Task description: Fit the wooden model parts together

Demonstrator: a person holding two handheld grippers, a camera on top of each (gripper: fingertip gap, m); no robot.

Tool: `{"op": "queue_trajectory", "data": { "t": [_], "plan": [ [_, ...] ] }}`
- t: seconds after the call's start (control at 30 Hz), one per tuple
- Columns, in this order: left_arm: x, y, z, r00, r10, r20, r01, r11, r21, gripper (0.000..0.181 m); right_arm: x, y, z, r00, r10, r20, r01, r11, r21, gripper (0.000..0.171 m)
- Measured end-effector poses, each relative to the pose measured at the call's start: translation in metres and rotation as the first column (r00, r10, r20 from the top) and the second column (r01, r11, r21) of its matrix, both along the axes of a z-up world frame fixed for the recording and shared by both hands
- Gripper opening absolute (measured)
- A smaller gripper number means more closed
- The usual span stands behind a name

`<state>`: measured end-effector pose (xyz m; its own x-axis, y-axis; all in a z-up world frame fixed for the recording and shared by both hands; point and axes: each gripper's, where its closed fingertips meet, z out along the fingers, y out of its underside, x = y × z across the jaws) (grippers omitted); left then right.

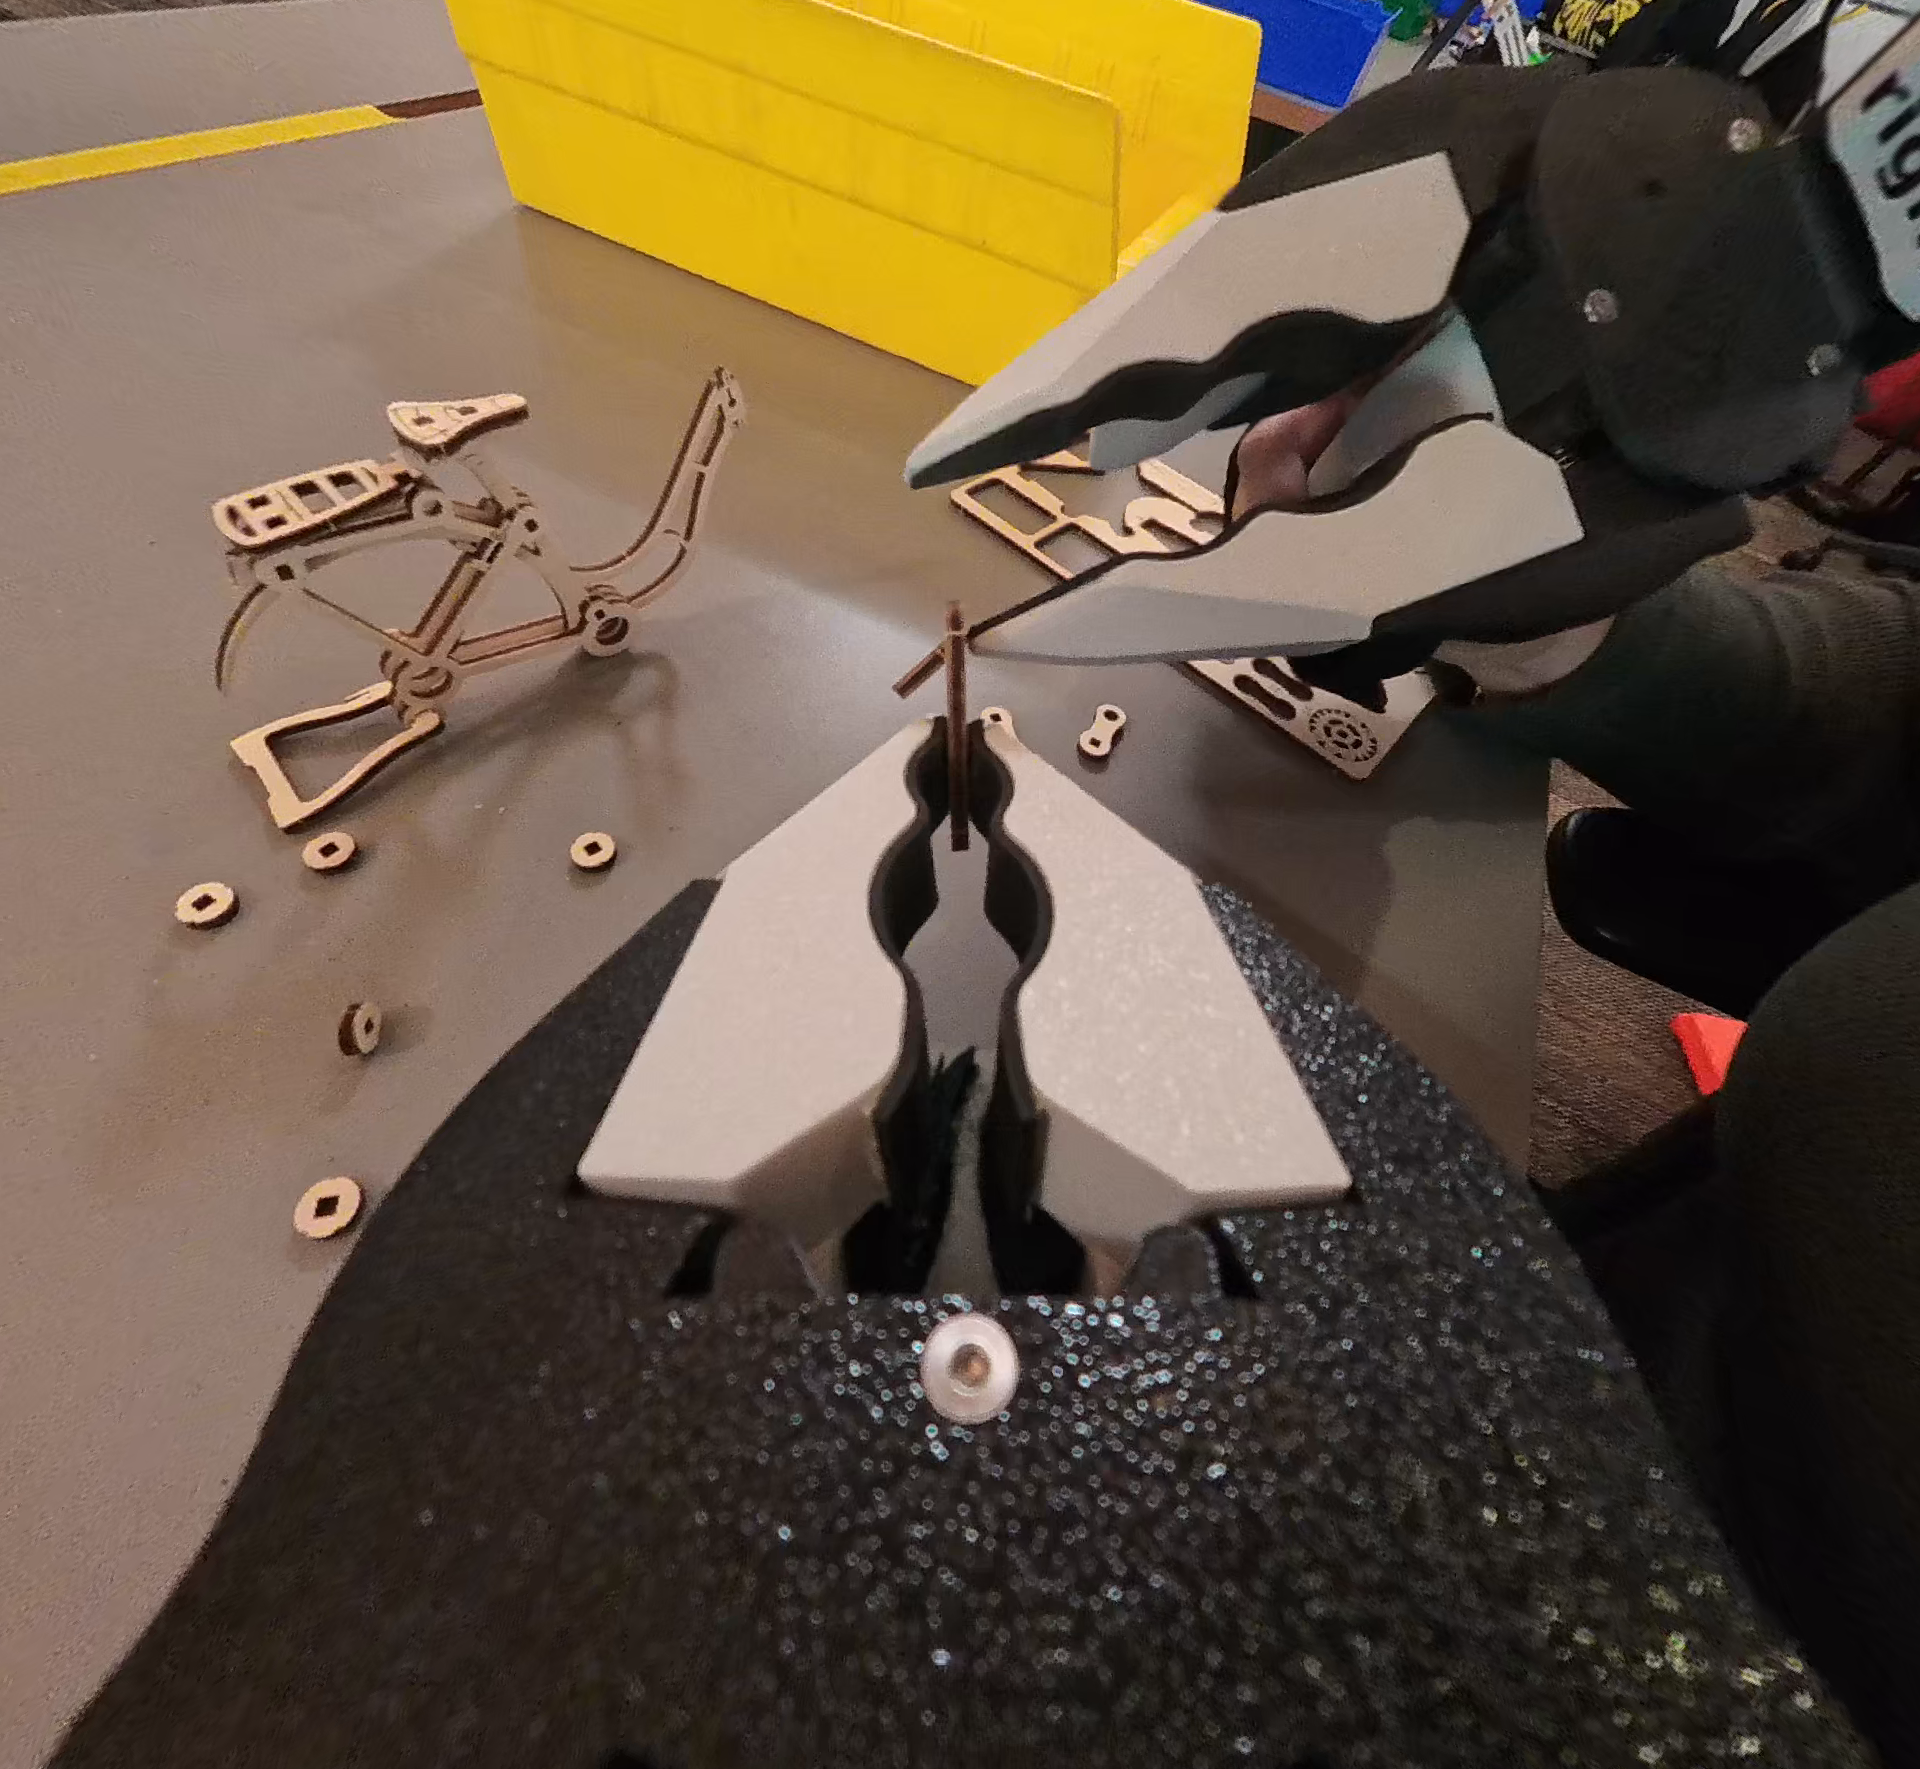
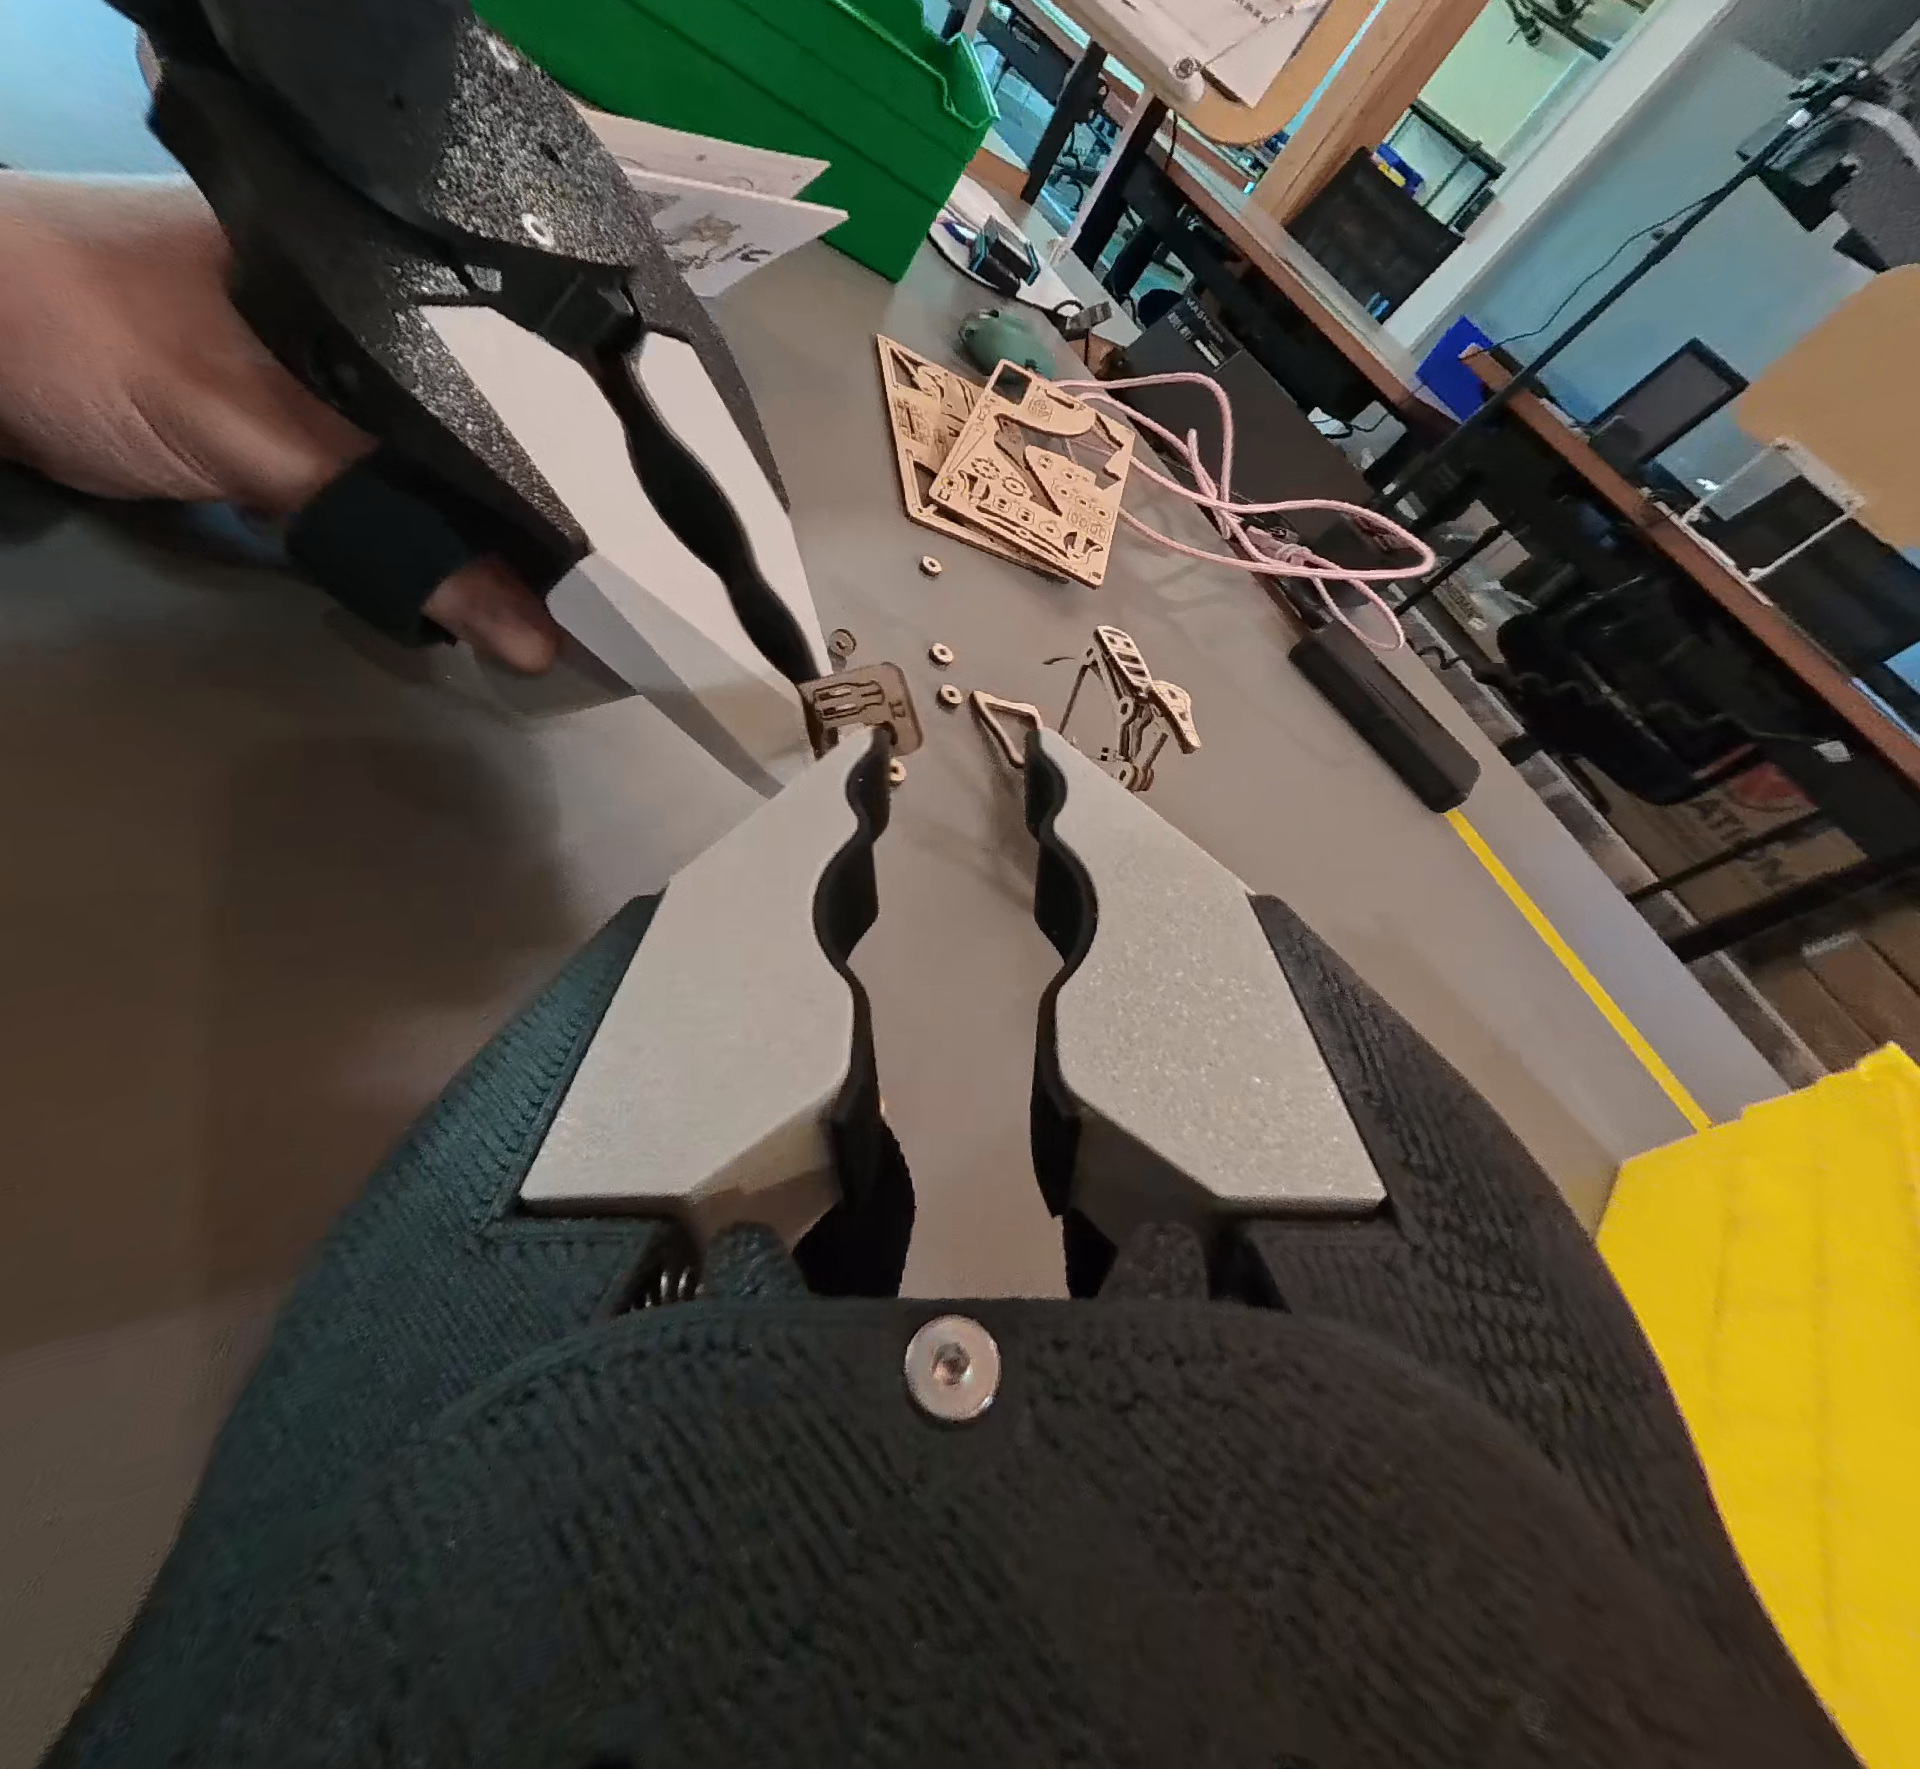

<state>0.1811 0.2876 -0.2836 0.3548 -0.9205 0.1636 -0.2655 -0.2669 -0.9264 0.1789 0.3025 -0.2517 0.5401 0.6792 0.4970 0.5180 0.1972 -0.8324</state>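
My left gripper [image 1: 958, 732] is shut on a small flat wooden piece [image 1: 954, 670] that stands edge-on above its tips. In the right wrist view the left gripper [image 2: 805, 685] comes in from the upper left, and the piece [image 2: 857, 706] shows as a slotted plate. My right gripper [image 2: 951, 748] is open and empty. Its left fingertip [image 2: 868, 758] is at the plate's lower edge. In the left wrist view the right gripper [image 1: 945, 561] reaches in from the right, lower finger beside the piece. The part-built wooden bicycle frame [image 1: 447, 576] stands to the left and also shows in the right wrist view [image 2: 1132, 711].
Several wooden washers [image 1: 328, 851] and a small link [image 1: 1101, 730] lie loose on the grey table [image 1: 727, 431]. Cut-out wooden sheets [image 2: 1018, 472] lie beyond, beside a pink cord [image 2: 1247, 493]. A yellow bin [image 1: 831, 119] stands behind, and a green bin [image 2: 748, 46] farther off. The grippers are tip to tip, or close to it.
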Motion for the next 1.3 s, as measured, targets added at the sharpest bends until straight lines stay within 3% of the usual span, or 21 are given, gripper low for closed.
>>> {"op": "queue_trajectory", "data": {
  "t": [0.3, 0.43, 0.5, 0.63, 0.97, 1.07, 1.13, 1.2, 1.3],
  "plan": [
    [0.001, -0.002, -0.001, 1.000, 0.003, -0.027, -0.002, 0.999, 0.047, 0.001, -0.003, -0.002, -0.004, 0.999, 0.020, -0.029, -0.022, 0.998, -0.058, 0.017],
    [0.003, -0.008, 0.000, 0.999, -0.034, -0.025, 0.035, 0.998, 0.050, 0.000, -0.003, -0.008, -0.004, 0.992, 0.100, -0.079, -0.109, 0.987, -0.116, 0.014],
    [0.003, -0.009, -0.004, 0.997, -0.042, -0.063, 0.046, 0.996, 0.072, 0.000, -0.004, -0.013, -0.009, 0.988, 0.143, -0.066, -0.151, 0.978, -0.145, 0.005],
    [0.003, -0.014, -0.009, 0.991, -0.077, -0.113, 0.089, 0.990, 0.113, 0.000, -0.005, -0.020, -0.014, 0.981, 0.189, -0.038, -0.193, 0.968, -0.160, 0.004],
    [-0.001, -0.004, -0.005, 0.997, -0.018, -0.072, 0.024, 0.996, 0.090, 0.000, -0.008, -0.011, -0.010, 0.977, -0.044, 0.209, 0.012, 0.988, 0.155, 0.003],
    [-0.002, -0.003, -0.003, 0.997, -0.004, -0.081, 0.016, 0.988, 0.152, 0.000, -0.010, -0.012, -0.007, 0.992, 0.013, 0.125, -0.025, 0.995, 0.097, 0.004],
    [-0.003, -0.002, 0.001, 0.992, 0.011, -0.130, 0.035, 0.937, 0.347, 0.000, -0.009, -0.017, -0.003, 0.990, 0.116, -0.083, -0.124, 0.987, -0.100, 0.006],
    [-0.006, 0.002, 0.005, 0.976, 0.073, -0.207, 0.043, 0.861, 0.507, 0.000, 0.000, -0.018, 0.011, 0.938, 0.143, -0.316, -0.227, 0.942, -0.247, 0.009],
    [-0.012, 0.006, 0.006, 0.913, 0.178, -0.367, 0.178, 0.635, 0.752, 0.000, 0.006, -0.021, 0.014, 0.857, 0.140, -0.495, -0.385, 0.814, -0.435, 0.013]
  ]
}}
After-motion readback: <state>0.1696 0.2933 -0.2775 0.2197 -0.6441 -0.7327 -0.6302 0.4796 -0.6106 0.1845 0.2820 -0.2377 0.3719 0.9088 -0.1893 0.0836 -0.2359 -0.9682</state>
